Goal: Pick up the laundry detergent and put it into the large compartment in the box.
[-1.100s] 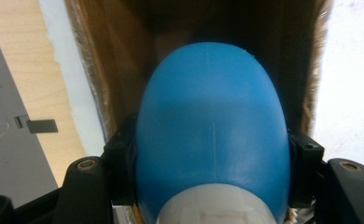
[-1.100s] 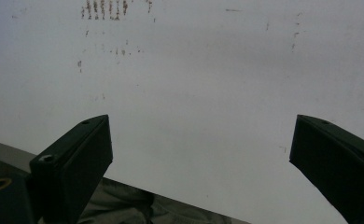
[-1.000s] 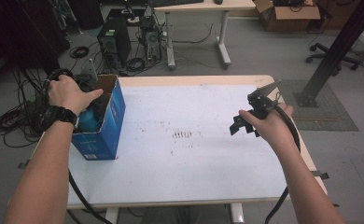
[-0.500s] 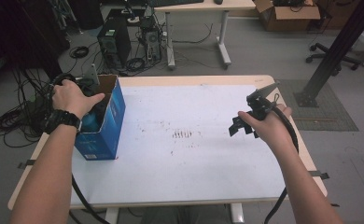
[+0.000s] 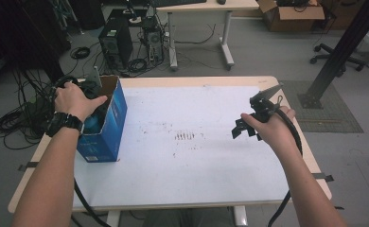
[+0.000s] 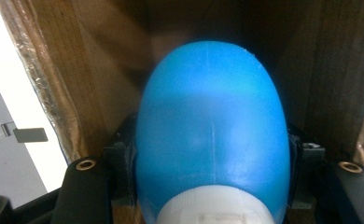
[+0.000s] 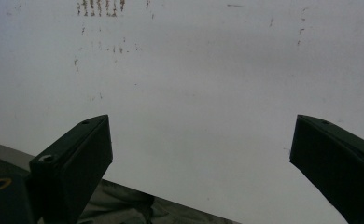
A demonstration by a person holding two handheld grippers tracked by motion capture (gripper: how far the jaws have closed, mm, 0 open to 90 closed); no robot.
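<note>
**Blue bottle held inside the carton, right gripper idle**

In the high view we see the left hand (image 5: pixel 74 100) at the left of the frame, reaching down into the open top of the blue carton (image 5: pixel 104 127), which stands at the left edge of the white table (image 5: pixel 197 165). Compared with the 2 earlier high views, the left hand sits slightly deeper in the carton mouth and the carton has kept its place; the right hand has barely shifted. We read this as the closing part of a placement or the opening part of a withdrawal; the pictures do not settle which.

In the left gripper view the left gripper (image 6: pixel 213 186) has its 2 jaws pressed against the flanks of a blue bottle (image 6: pixel 210 126), white cap (image 6: pixel 208 212) toward the camera, so we judge it clamped on the bottle. Brown cardboard walls (image 6: pixel 105 74) surround the bottle, which places it inside the carton, rounded end pointing inward. Whether it rests on the carton floor we cannot tell.

At the right of the high view the right gripper (image 5: pixel 249 124) hovers above the bare tabletop. In the right gripper view its 2 jaws stand wide apart with nothing between them, over a patch of small dark marks (image 7: pixel 101 7) at the upper left of the frame.
</note>
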